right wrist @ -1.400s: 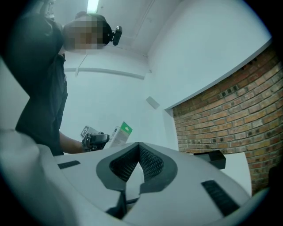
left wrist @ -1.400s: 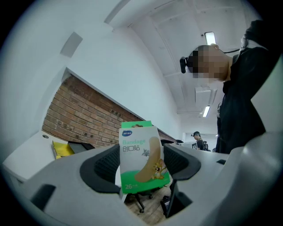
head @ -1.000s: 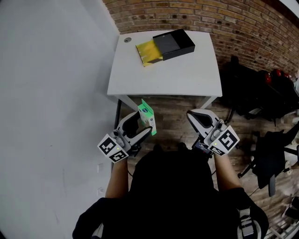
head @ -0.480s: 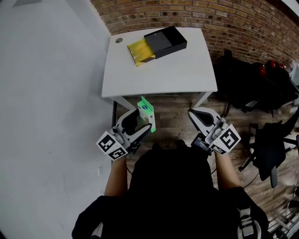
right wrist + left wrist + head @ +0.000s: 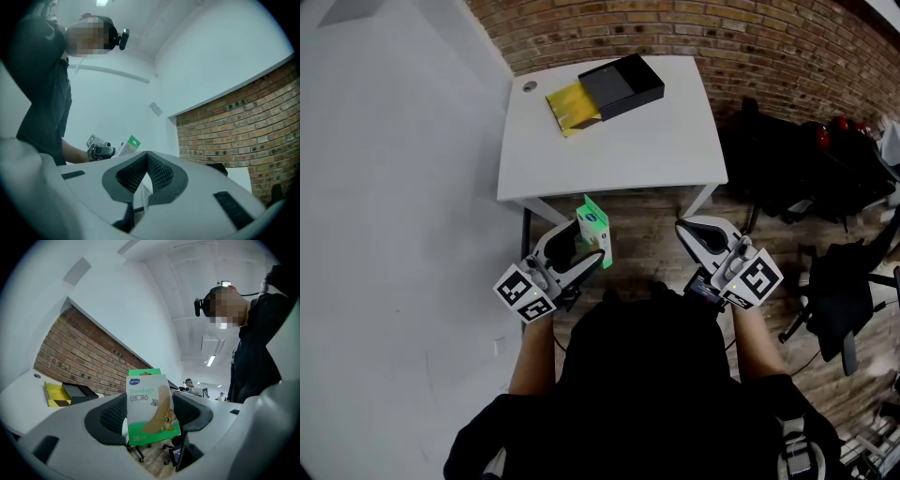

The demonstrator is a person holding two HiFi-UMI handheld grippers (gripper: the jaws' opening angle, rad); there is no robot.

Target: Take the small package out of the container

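Just ahead of the left gripper (image 5: 586, 246), whose jaw gap is filled by the small package (image 5: 594, 228), stands the near edge of the white table (image 5: 609, 155). The tabletop offers open room up to the black container (image 5: 623, 82) and the yellow thing (image 5: 567, 101) jutting from it at the far end. The white wall (image 5: 394, 206) closes in left of that claw. Open wooden floor (image 5: 647, 239) lies between the claws. Ahead of the right gripper (image 5: 692, 232) slants a table leg (image 5: 705, 199); to its right, dark bags (image 5: 787, 159) and an office chair (image 5: 848, 309) crowd the floor.

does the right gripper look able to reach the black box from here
Probably not yet: the right gripper sits short of the near edge of the white table, while the black box lies near its far edge. Nothing stands between them, though.
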